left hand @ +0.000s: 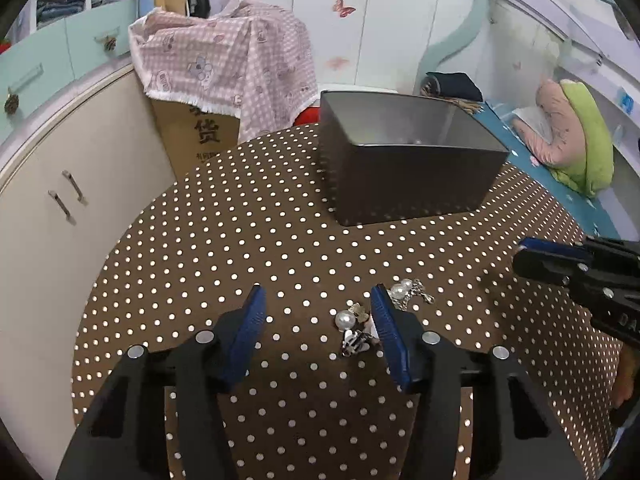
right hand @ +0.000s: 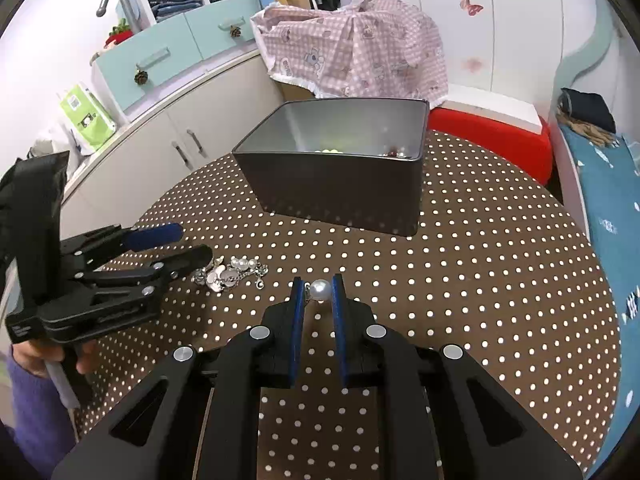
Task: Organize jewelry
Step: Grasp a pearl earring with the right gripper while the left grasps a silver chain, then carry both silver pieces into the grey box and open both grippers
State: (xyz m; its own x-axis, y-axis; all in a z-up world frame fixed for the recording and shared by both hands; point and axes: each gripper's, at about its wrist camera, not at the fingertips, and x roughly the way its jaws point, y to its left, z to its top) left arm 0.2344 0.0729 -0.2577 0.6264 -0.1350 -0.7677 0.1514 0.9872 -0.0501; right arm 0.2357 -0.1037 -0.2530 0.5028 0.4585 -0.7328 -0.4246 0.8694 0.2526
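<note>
In the left wrist view, the left gripper is seen with its blue-padded jaws standing apart above the round brown table with white polka dots. Between the jaws, near the right pad, a small pile of pearl and silver-metal jewelry lies on the table; it is not pressed by the pads. More pearl and chain pieces lie just beyond the right pad. A dark grey rectangular metal tin, open at the top, stands further back on the table. The right gripper enters at the right edge.

In the right wrist view, the right gripper is closed on a white pearl earring, pinched between its blue pads just above the table. The jewelry pile is seen just beside the left gripper's tips, and small beads are visible inside the tin.
</note>
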